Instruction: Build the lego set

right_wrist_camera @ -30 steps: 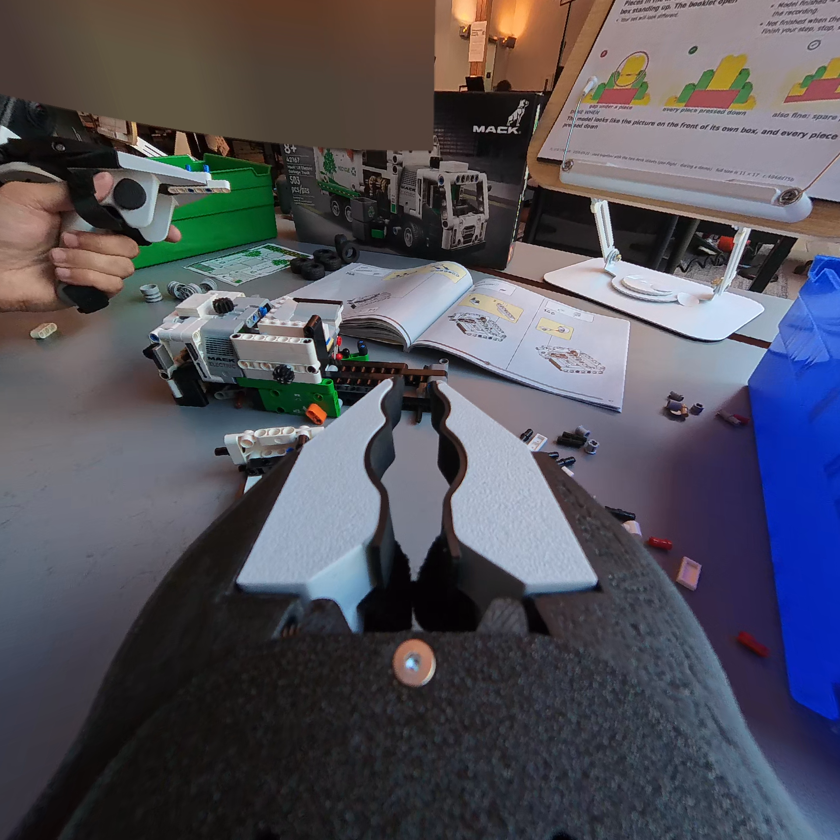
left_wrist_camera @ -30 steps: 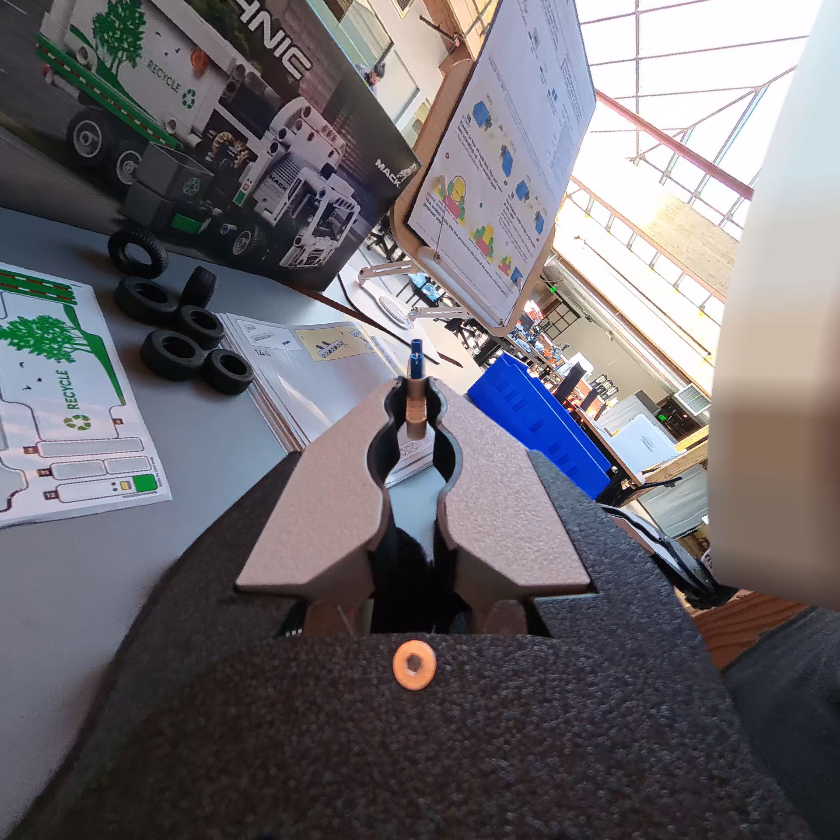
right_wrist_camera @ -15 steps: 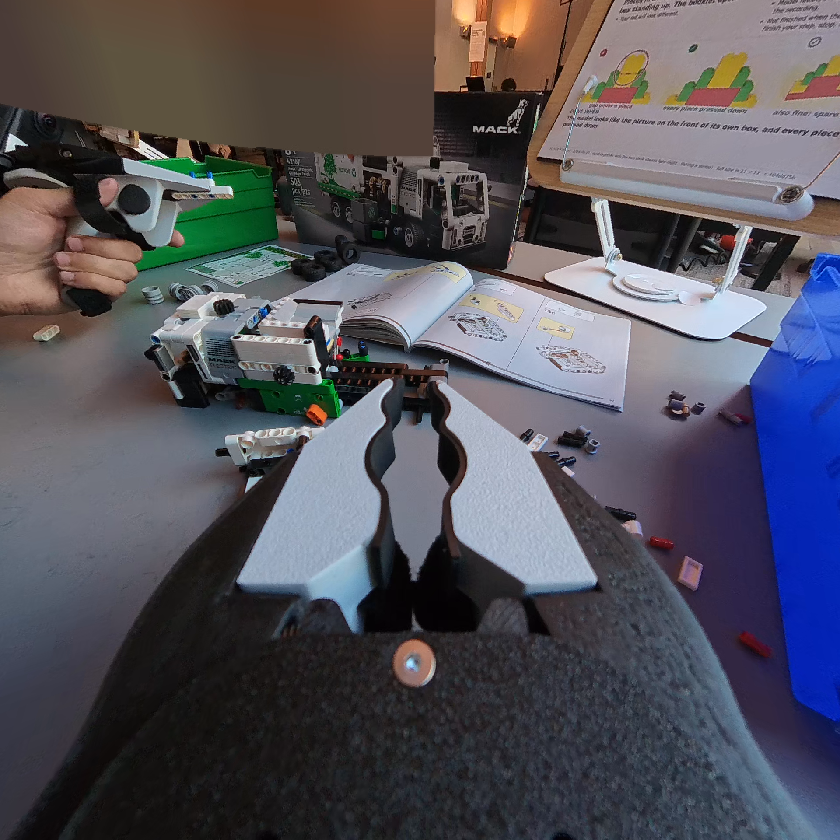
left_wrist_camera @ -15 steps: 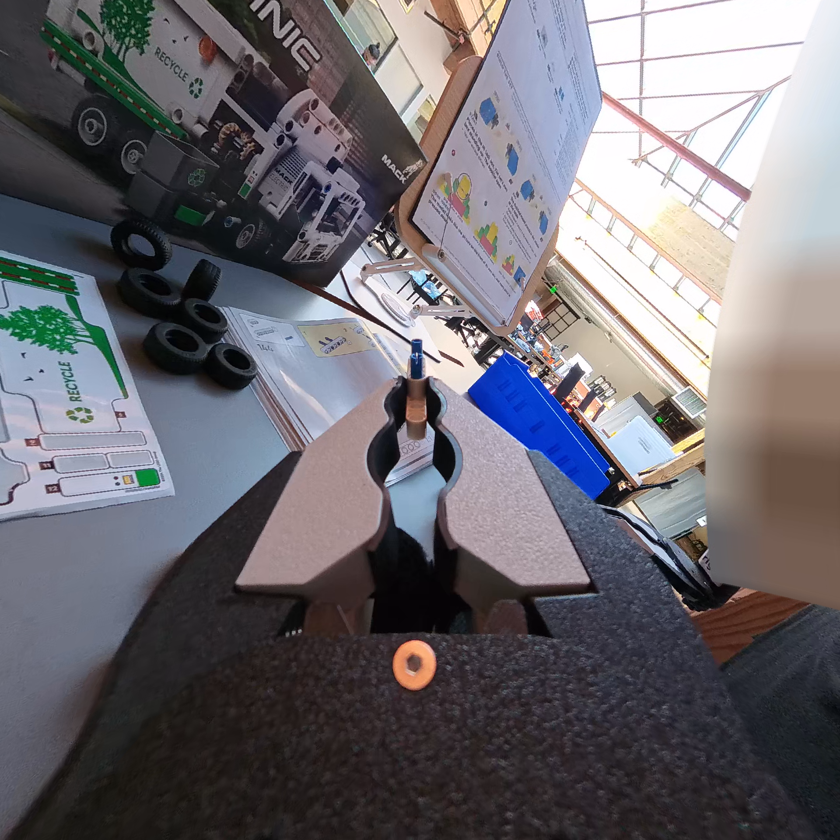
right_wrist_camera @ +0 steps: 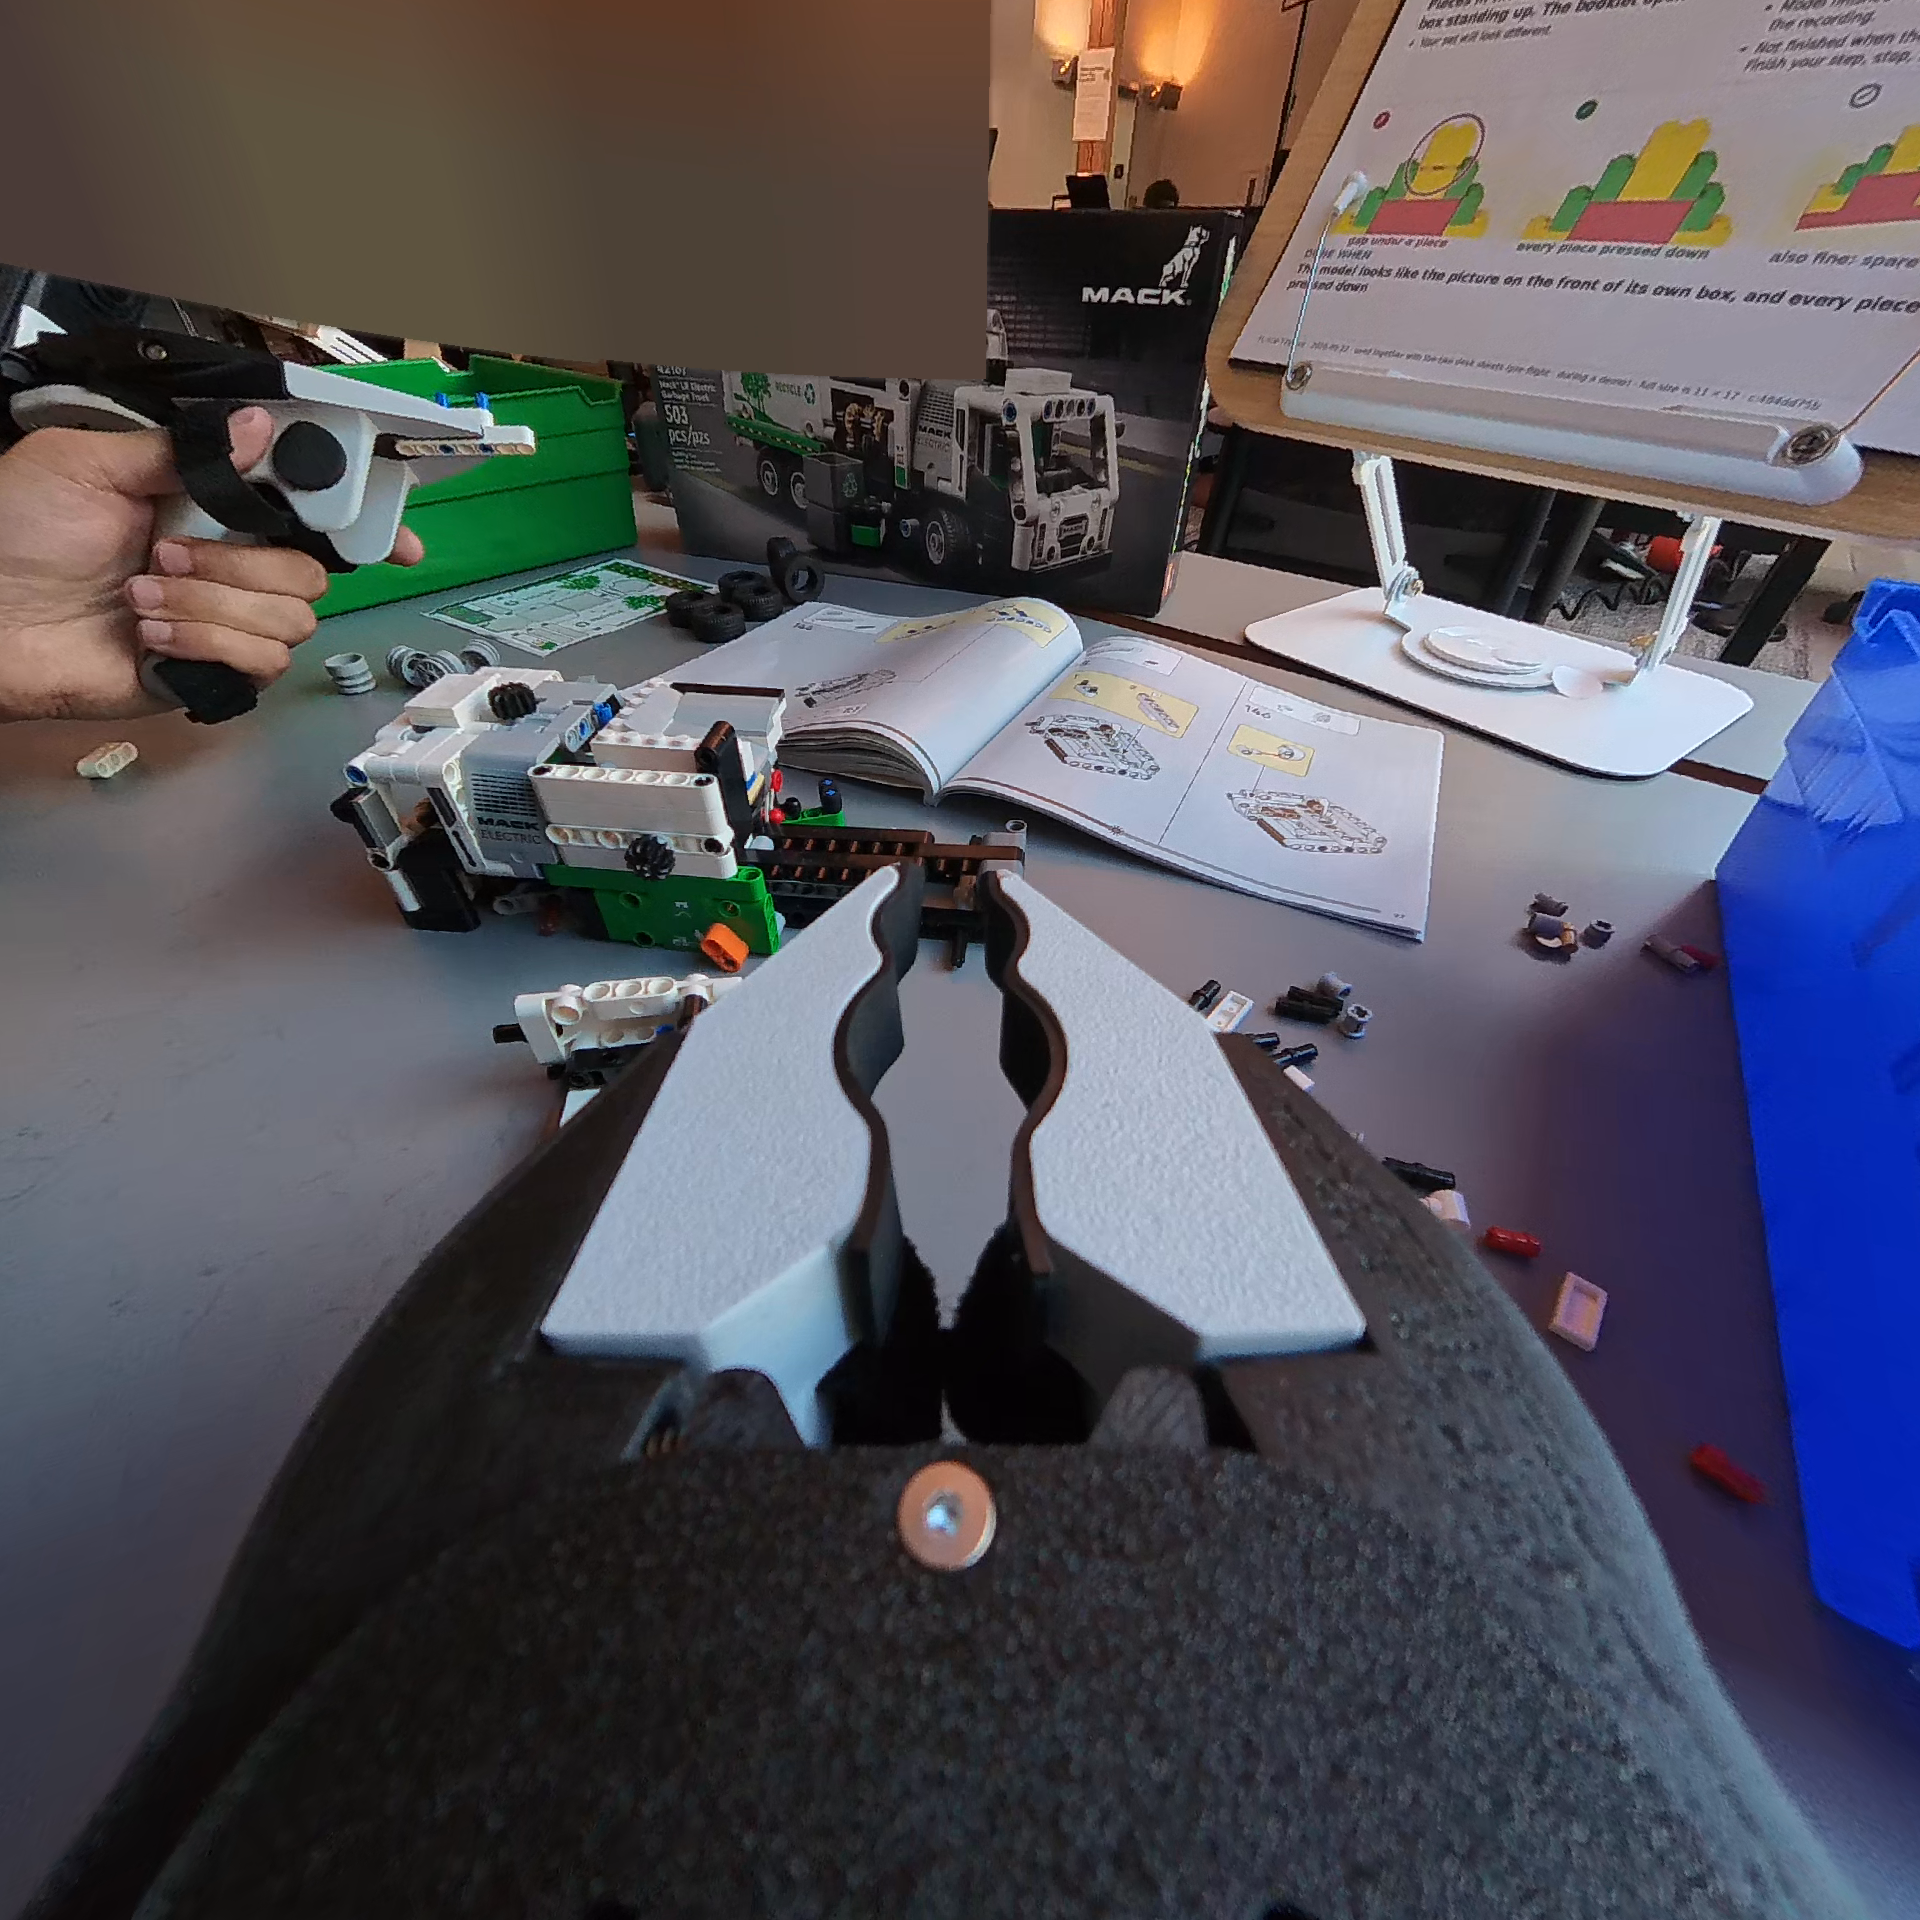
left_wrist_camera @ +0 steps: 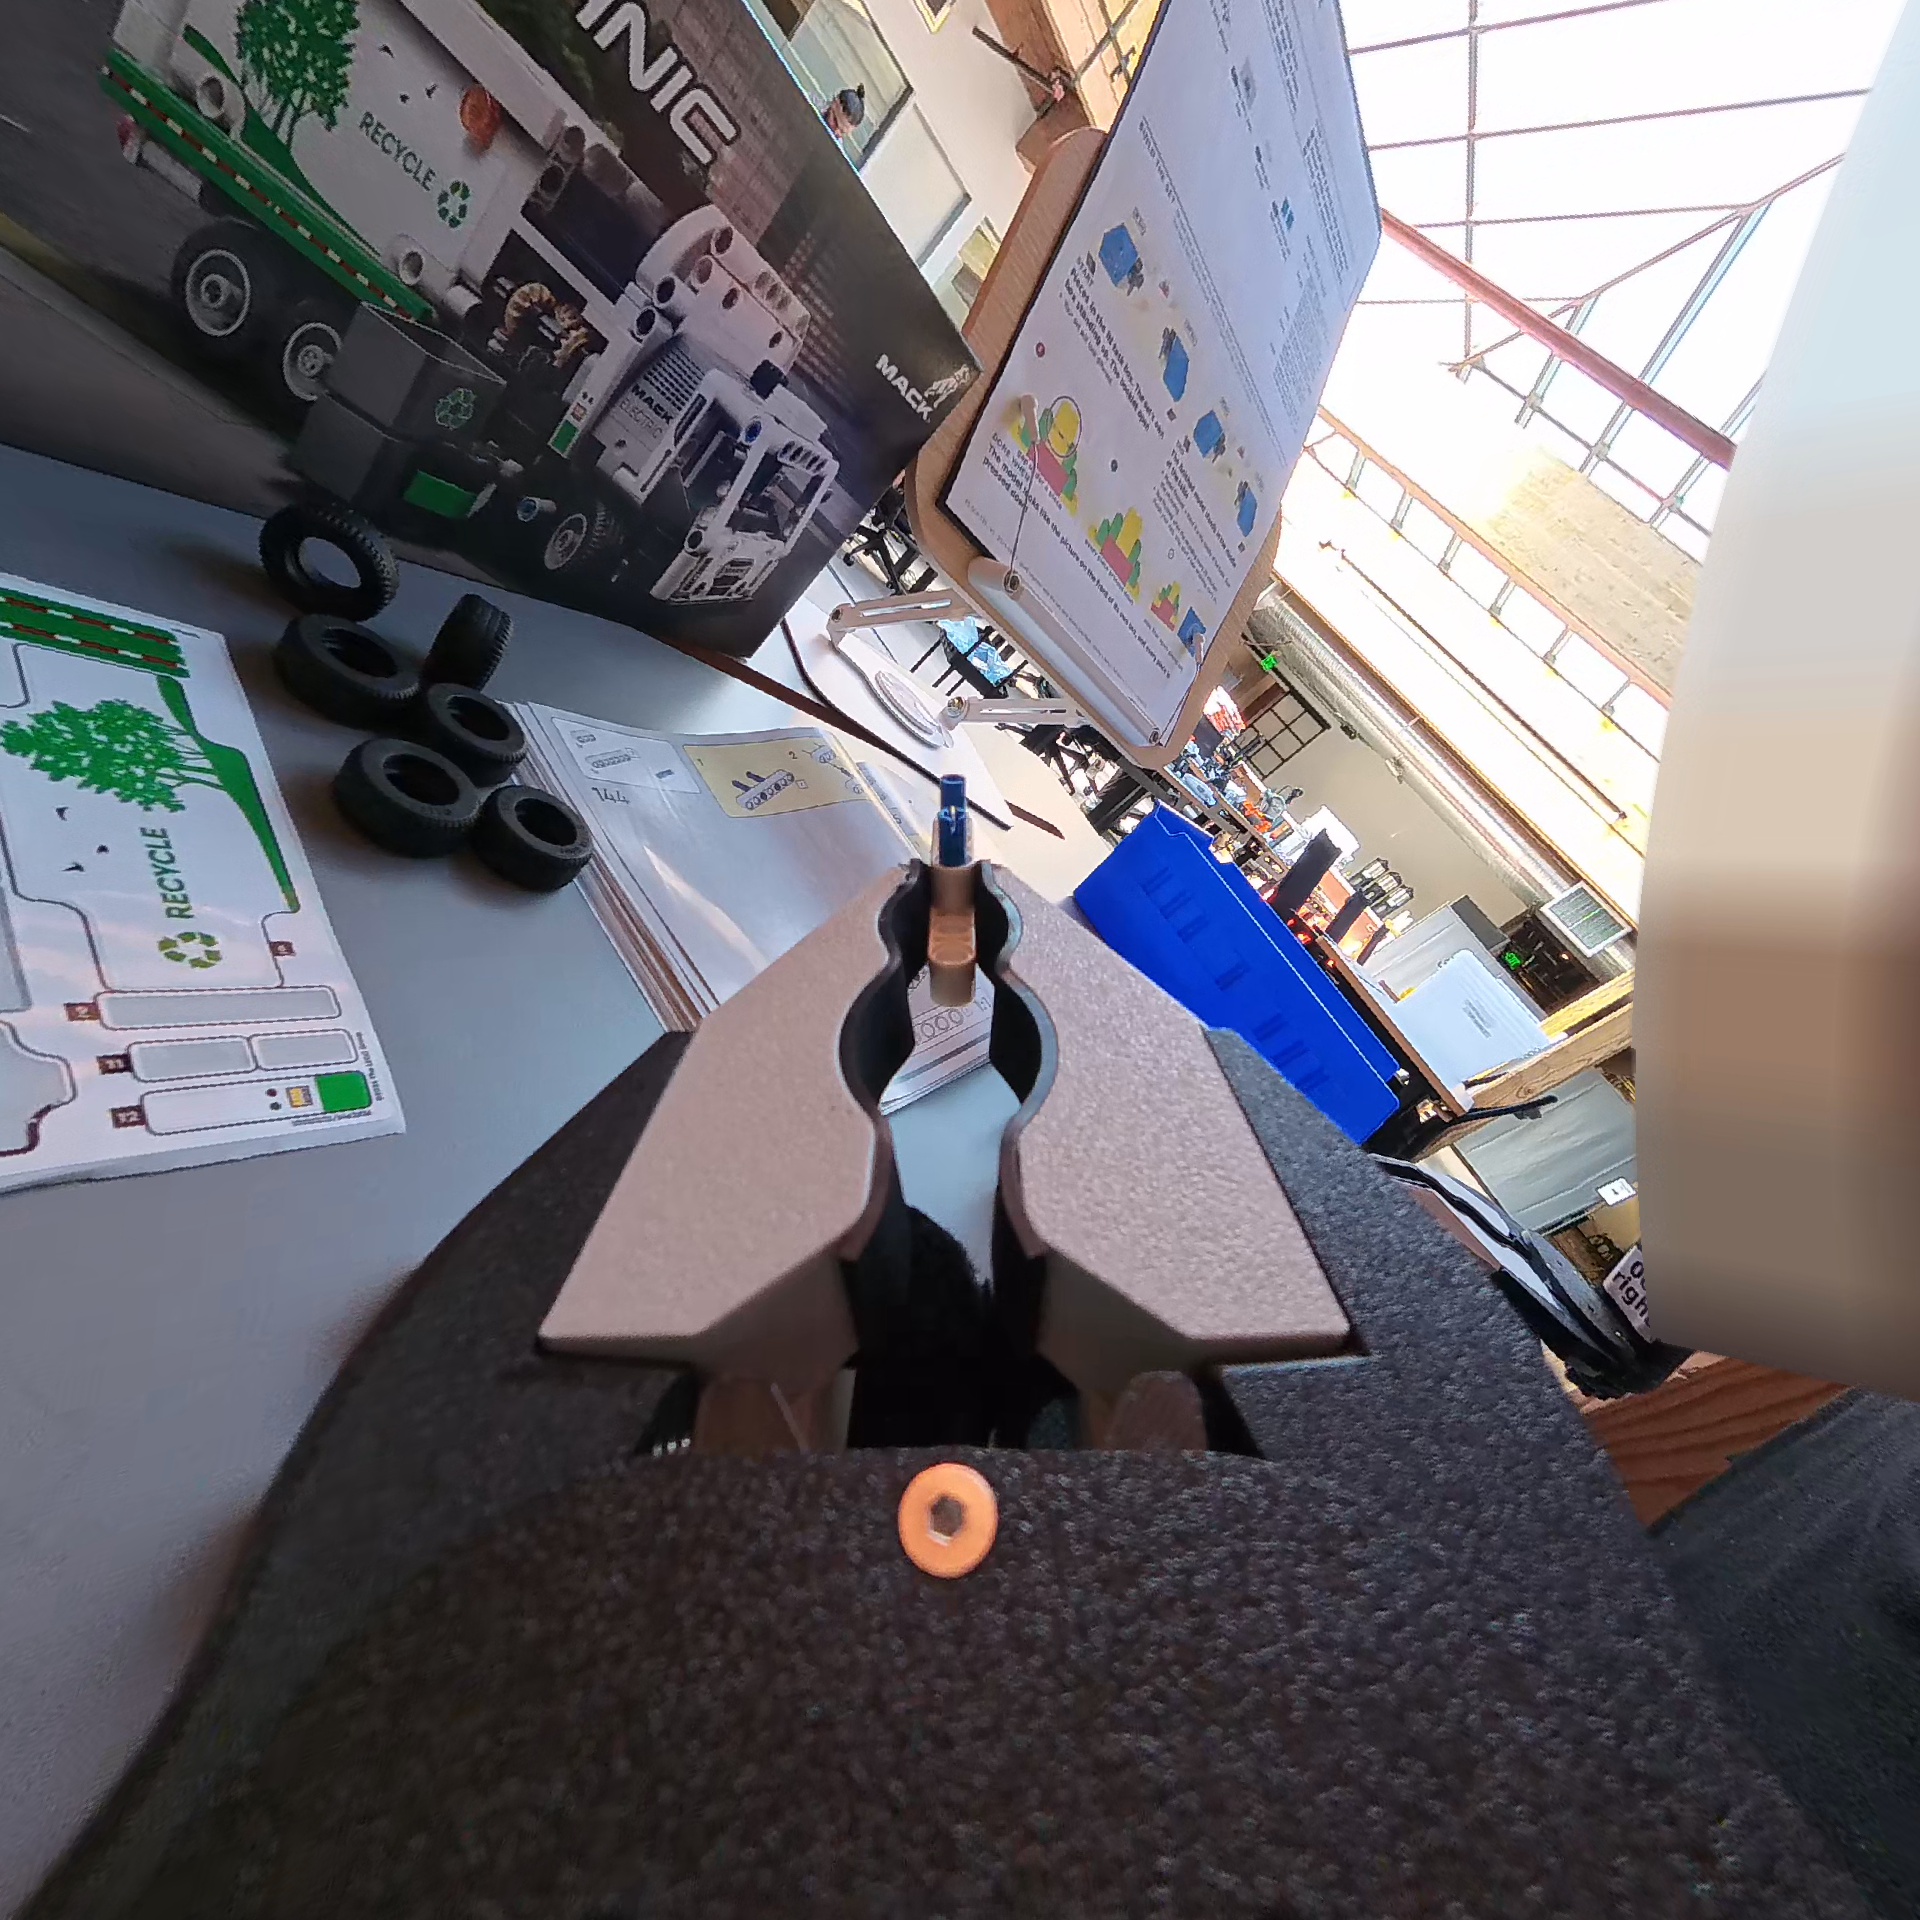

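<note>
Daylight floods through the skylight (left_wrist_camera: 1558, 208), blown out to white glare. The right wrist view is dimmer, with warm lamps (right_wrist_camera: 1070, 31) behind. Wide-angle bending at edges; foreground housing soft.

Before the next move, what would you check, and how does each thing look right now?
1. Left claw grips its piece: ok. It is shut on a thin beam with blue pins, held up in the air.
2. Right claw free to help: ok. It is open and holds nothing.
3. Half-built truck within reach: ok. It lies on the table just ahead of the right claw.
4. Instruction booklet open: ok.
5. Beam matches the current step: cannot tell.
6. Spare small parts clear of the truck: ok. They lie scattered off to the right.
</note>
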A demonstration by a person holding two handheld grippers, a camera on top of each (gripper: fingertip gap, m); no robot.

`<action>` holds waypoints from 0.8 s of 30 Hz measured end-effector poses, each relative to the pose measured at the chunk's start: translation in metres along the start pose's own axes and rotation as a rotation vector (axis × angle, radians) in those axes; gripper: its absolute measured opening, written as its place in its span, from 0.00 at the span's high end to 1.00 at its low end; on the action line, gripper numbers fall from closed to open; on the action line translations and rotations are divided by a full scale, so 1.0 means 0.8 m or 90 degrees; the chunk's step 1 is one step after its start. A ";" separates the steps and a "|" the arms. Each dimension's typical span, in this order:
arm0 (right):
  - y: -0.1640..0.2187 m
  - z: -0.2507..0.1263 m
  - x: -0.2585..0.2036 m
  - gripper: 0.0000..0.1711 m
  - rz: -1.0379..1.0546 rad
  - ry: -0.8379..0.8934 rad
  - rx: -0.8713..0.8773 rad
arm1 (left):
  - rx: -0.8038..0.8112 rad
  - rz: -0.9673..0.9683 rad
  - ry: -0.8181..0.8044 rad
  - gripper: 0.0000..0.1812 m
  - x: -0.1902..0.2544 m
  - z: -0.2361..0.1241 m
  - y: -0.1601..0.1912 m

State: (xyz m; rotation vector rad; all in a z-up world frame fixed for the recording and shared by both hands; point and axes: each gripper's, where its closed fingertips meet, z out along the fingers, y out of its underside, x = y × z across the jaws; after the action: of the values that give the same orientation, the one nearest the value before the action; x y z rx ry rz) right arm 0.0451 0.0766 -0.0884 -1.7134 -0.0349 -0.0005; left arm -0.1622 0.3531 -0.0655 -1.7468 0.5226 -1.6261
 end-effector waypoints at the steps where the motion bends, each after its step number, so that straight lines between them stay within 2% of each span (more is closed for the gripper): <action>1: 0.000 0.000 0.000 0.94 0.000 0.000 0.000 | -0.001 0.001 0.000 0.97 0.000 0.000 0.000; 17: 0.000 0.000 0.000 0.94 0.000 -0.001 -0.001 | 0.000 -0.004 0.002 0.97 0.000 0.000 0.000; 24: 0.000 0.000 0.000 0.94 0.001 -0.001 -0.002 | 0.018 -0.128 0.040 0.97 -0.009 -0.004 -0.005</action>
State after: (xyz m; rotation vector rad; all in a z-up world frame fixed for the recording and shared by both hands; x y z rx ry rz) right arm 0.0450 0.0766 -0.0887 -1.7160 -0.0351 0.0012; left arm -0.1667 0.3603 -0.0680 -1.7793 0.3605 -1.8229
